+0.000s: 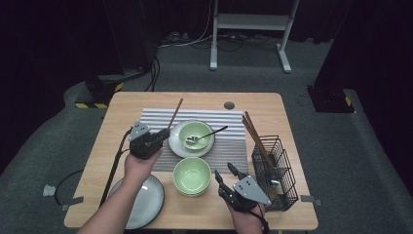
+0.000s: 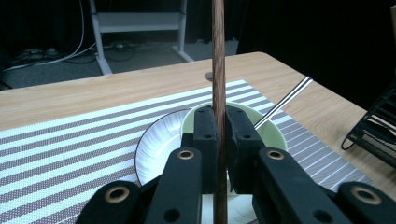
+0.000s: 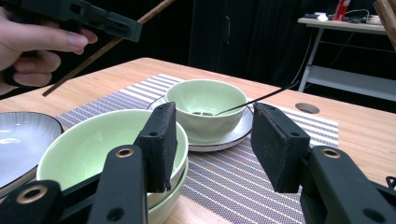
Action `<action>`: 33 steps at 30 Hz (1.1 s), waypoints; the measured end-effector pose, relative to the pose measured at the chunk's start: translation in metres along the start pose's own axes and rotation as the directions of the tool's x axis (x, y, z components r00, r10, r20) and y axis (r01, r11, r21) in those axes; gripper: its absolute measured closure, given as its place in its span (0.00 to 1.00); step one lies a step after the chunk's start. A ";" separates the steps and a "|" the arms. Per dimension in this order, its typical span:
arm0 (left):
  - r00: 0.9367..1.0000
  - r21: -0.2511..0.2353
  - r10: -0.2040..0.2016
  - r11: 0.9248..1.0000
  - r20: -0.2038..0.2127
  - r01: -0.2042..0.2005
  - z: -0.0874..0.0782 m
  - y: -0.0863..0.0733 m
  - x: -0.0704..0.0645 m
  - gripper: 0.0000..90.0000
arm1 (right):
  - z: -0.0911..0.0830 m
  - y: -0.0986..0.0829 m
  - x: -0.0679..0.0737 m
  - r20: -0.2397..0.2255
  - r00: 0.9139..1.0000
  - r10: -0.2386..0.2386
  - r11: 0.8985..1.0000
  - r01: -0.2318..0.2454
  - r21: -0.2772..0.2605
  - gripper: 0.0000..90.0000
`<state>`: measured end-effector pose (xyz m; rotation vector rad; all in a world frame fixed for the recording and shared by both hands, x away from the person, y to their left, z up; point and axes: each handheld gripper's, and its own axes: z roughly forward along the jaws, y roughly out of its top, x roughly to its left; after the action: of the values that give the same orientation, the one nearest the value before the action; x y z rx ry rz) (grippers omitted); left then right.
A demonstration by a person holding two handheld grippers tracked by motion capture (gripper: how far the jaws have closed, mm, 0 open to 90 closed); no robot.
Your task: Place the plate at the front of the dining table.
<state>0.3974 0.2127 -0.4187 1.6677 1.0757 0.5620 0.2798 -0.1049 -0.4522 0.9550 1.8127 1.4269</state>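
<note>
Right gripper sits at the table's near edge, jaws wide, nothing held, just right of the stacked green bowls. Farther in, left gripper is clamped on a brown chopstick, lifted over the striped mat just left of the spoon bowl.

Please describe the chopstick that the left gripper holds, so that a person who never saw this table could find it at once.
Start at the striped placemat in the middle of the wooden table. Over its left part, the left gripper is shut on one brown chopstick. It is the single stick held in the air, while the other chopsticks stand in the black wire basket.
</note>
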 end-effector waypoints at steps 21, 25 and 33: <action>0.997 0.107 -0.016 0.994 -0.075 0.024 0.040 -0.010 0.015 0.93 | 0.000 -0.001 0.002 -0.006 1.000 -0.003 1.000 0.003 0.005 0.56; 0.996 0.128 -0.021 0.991 -0.085 0.032 0.047 -0.013 0.018 0.93 | 0.001 -0.001 0.003 -0.008 1.000 -0.006 1.000 0.006 0.010 0.56; 0.995 0.166 -0.026 0.985 -0.097 0.042 0.061 -0.020 0.021 0.93 | 0.003 -0.002 0.004 -0.009 1.000 -0.009 1.000 0.009 0.014 0.56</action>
<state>0.4481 0.2015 -0.4624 1.7790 1.2470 0.5444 0.2792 -0.1001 -0.4550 0.9478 1.8339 1.4167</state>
